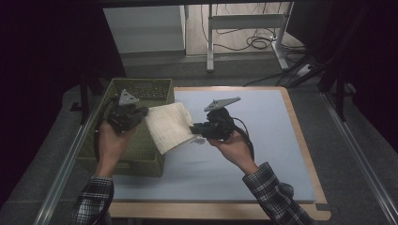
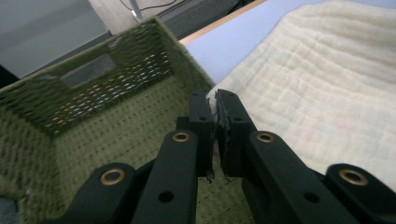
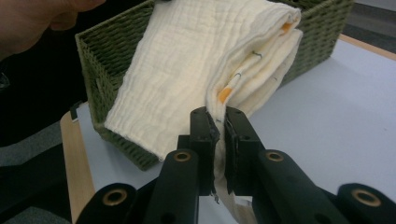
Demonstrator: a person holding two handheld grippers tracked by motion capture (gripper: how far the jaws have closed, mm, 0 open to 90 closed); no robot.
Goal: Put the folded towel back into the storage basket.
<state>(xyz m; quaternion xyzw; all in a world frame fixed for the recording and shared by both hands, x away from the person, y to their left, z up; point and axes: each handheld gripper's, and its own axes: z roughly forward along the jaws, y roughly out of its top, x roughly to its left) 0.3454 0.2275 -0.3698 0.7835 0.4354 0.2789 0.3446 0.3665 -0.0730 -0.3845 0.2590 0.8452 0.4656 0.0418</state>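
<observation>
A folded cream muslin cloth [image 1: 170, 126] hangs in the air between the two grippers, partly over the right rim of a green woven basket [image 1: 141, 157]. My left gripper [image 1: 141, 112] is shut on the cloth's left edge, above the basket. My right gripper [image 1: 195, 127] is shut on the cloth's right edge, above the pale blue mat [image 1: 263, 136]. In the left gripper view the cloth [image 2: 327, 93] is pinched between the jaws, with the basket's inside [image 2: 93, 116] beneath. In the right gripper view the cloth [image 3: 196, 70], folded in layers with small orange marks, stretches away toward the basket [image 3: 107, 60].
The basket stands at the mat's left edge on a wooden-rimmed board [image 1: 300, 140]. Metal rails [image 1: 366, 159] run along both sides of the table. Behind the table are a desk frame [image 1: 244, 28] and cables on the floor.
</observation>
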